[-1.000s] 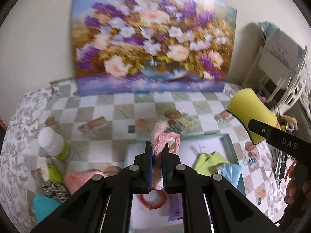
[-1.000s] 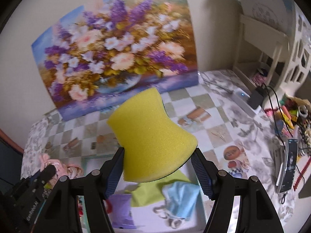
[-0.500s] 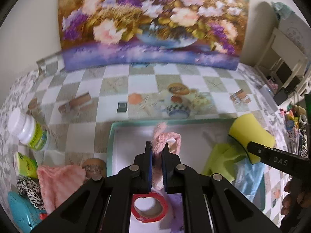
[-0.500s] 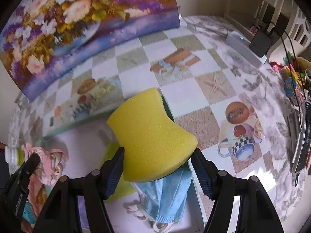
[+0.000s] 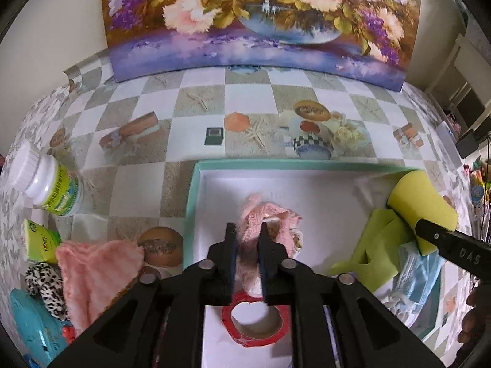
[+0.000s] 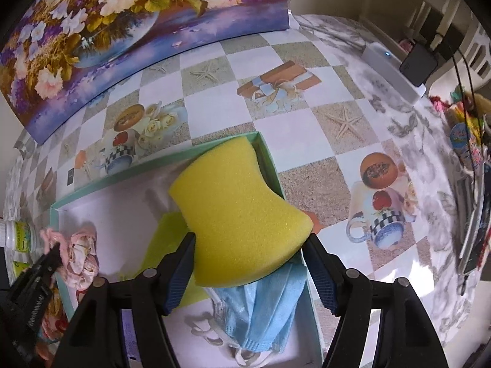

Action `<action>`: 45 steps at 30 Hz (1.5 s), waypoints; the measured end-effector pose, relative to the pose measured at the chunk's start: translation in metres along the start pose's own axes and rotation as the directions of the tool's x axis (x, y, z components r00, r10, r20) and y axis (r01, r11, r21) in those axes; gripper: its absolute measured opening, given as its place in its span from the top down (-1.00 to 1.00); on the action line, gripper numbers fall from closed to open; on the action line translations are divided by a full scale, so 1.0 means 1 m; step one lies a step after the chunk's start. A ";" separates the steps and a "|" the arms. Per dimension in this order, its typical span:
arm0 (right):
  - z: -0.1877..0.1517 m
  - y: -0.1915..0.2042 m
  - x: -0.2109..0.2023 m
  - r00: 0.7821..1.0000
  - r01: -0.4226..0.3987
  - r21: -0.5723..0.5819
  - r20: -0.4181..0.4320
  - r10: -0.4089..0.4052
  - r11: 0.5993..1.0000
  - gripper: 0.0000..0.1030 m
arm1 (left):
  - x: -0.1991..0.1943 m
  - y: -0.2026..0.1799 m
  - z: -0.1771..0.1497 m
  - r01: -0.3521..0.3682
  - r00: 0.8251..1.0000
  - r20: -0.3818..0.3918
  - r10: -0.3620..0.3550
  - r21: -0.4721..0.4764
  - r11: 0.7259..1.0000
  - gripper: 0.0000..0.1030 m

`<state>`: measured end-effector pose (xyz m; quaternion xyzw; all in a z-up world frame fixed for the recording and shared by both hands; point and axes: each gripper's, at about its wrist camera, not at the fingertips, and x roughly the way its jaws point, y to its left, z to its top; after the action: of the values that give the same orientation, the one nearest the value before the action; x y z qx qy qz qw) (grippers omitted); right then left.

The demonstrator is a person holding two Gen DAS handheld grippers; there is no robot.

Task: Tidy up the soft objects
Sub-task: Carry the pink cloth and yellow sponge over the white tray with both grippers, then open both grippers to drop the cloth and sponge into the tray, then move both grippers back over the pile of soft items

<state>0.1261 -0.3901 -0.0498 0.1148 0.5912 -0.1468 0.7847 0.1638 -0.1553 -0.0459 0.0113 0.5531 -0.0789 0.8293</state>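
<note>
While our left gripper (image 5: pixel 247 242) hangs over the teal tray (image 5: pixel 191 202), its jaws are opening with the pink scrunchie (image 5: pixel 267 217) between them, resting on the tray floor. From the right wrist, our right gripper (image 6: pixel 250 263) pinches the yellow sponge (image 6: pixel 236 214) above the blue mask (image 6: pixel 267 312).

The yellow sponge (image 6: pixel 236 214) is porous foam with a fine, matt grain. The pink scrunchie (image 5: pixel 264 224) looks like fuzzy, soft fabric, and the pink cloth (image 5: pixel 95 273) beside the box has a fluffy pile. The box (image 5: pixel 190 208) seems to be card, smooth and matt white inside. The blue face mask (image 6: pixel 270 312) is pleated, non-woven material. The counter (image 6: pixel 307 128) wears a glossy printed oilcloth. Each claw is matt black plastic.
</note>
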 end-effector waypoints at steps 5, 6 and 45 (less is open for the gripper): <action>0.006 0.011 -0.019 0.999 0.024 -0.042 0.047 -0.022 0.999 -0.53 | -0.024 0.006 0.008 0.006 1.000 0.026 -0.005 -0.034 0.999 -0.25; 0.007 0.011 -0.024 0.998 0.022 -0.044 0.057 -0.020 0.999 -0.60 | -0.030 0.007 0.010 0.002 0.999 0.035 -0.001 -0.036 0.999 -0.37; -0.010 0.128 -0.079 0.989 -0.084 -0.223 0.102 0.109 0.971 -1.00 | -0.095 0.182 -0.004 -0.253 0.961 0.027 0.275 -0.313 0.915 -0.83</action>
<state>0.1440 -0.2599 0.0244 0.0484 0.5518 -0.0490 0.8311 0.1509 0.0363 0.0272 -0.0456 0.5226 0.1203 0.8428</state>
